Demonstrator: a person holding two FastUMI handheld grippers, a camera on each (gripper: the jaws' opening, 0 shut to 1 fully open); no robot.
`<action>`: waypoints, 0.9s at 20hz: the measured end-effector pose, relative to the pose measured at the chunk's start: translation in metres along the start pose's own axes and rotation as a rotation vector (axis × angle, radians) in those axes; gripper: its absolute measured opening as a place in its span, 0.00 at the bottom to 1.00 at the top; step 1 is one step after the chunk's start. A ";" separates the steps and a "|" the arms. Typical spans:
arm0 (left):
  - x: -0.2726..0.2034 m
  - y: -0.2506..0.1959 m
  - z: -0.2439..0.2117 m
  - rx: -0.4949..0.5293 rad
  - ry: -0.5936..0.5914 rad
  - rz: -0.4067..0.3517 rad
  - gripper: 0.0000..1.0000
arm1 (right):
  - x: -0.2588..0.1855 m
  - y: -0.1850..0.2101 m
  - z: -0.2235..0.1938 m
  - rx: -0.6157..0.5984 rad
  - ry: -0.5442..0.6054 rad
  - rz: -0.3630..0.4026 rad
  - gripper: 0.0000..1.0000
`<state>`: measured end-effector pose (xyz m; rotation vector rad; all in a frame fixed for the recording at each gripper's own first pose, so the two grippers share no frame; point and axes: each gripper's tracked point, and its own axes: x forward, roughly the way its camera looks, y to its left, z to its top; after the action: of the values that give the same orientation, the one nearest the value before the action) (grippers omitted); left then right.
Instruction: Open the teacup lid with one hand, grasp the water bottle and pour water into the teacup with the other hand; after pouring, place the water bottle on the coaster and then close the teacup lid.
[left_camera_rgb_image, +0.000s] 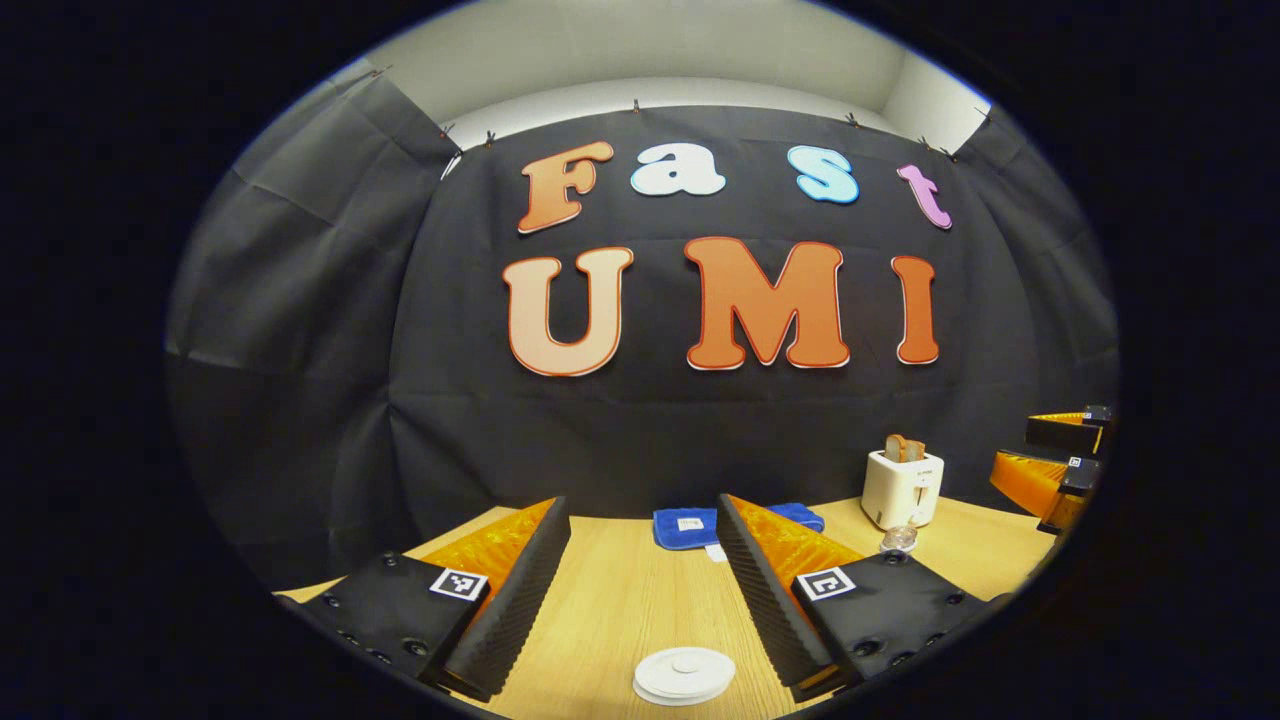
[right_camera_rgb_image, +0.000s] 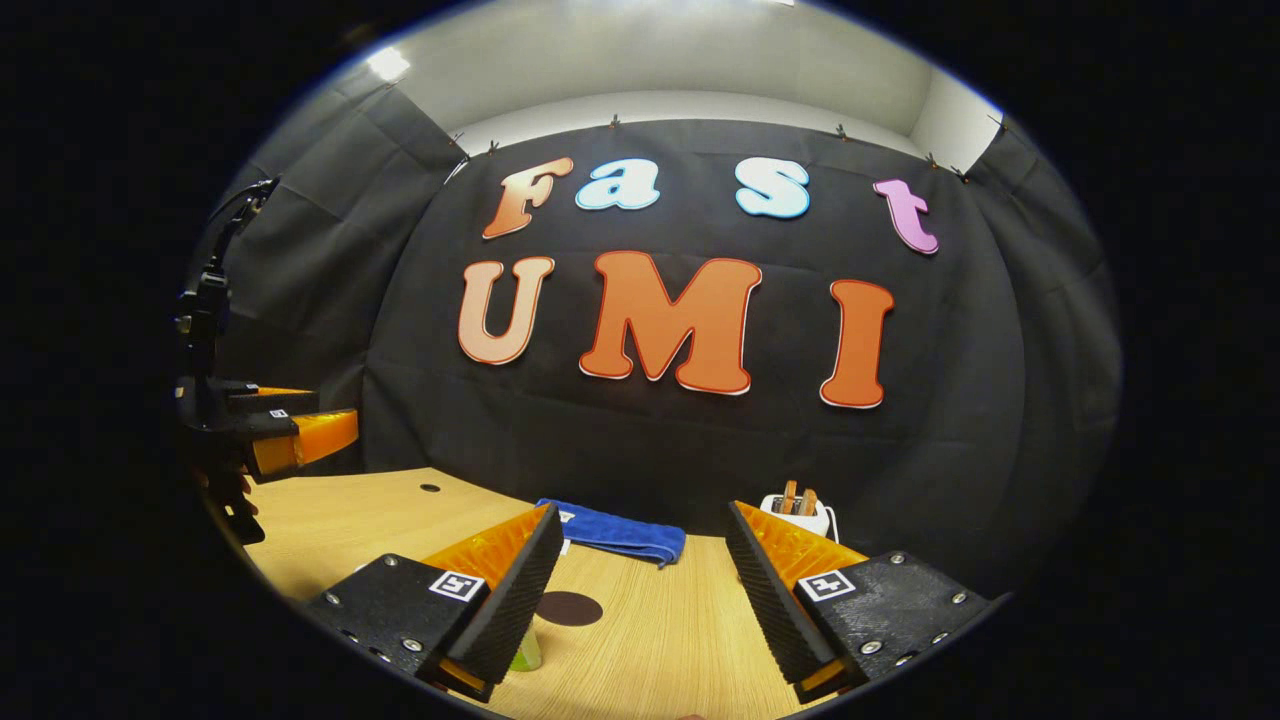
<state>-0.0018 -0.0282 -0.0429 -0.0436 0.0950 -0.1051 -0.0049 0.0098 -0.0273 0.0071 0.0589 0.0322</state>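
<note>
Looking down from my left gripper (left_camera_rgb_image: 643, 560), I see the teacup lid (left_camera_rgb_image: 684, 675) as a white round disc with a small knob, lying on the wooden table (left_camera_rgb_image: 620, 600) just below and between the two fingers, nearer me than the fingertips. That gripper stands wide open with nothing between its fingers — the lid is not touched. Beyond the lid, against the booth wall, a blue cloth (left_camera_rgb_image: 690, 525) lies flat on the table, and to the right of the lid and farther back stands a white toaster (left_camera_rgb_image: 902, 487) with a slice of bread in its slot; a small clear object (left_camera_rgb_image: 899, 539) sits just in front of the toaster, too small for me to tell what it is. At the far right of the lid, in the left gripper view, my right gripper (left_camera_rgb_image: 1062, 462) hangs above the table edge. From the right gripper's own camera its fingers (right_camera_rgb_image: 515, 590) are spread wide and hold nothing. A dark round coaster (right_camera_rgb_image: 568, 608) lies on the table between them, close to the left finger, and a bit of something green (right_camera_rgb_image: 526, 652) peeks out just under that finger — I cannot tell what it is. Behind the coaster lie the blue cloth and the toaster; well to the coaster's left, the left gripper hovers over the table.
</note>
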 end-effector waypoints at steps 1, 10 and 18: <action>0.001 -0.004 -0.007 -0.007 0.011 -0.018 0.95 | 0.000 0.002 -0.005 0.006 0.011 0.008 0.98; 0.001 -0.036 -0.080 0.008 0.130 -0.162 0.95 | 0.000 0.035 -0.043 0.013 0.049 0.133 0.98; 0.012 -0.039 -0.150 -0.010 0.279 -0.200 0.97 | 0.003 0.052 -0.075 0.002 0.099 0.197 0.98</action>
<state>-0.0081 -0.0738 -0.1914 -0.0483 0.3706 -0.3104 -0.0082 0.0627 -0.1020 0.0137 0.1573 0.2296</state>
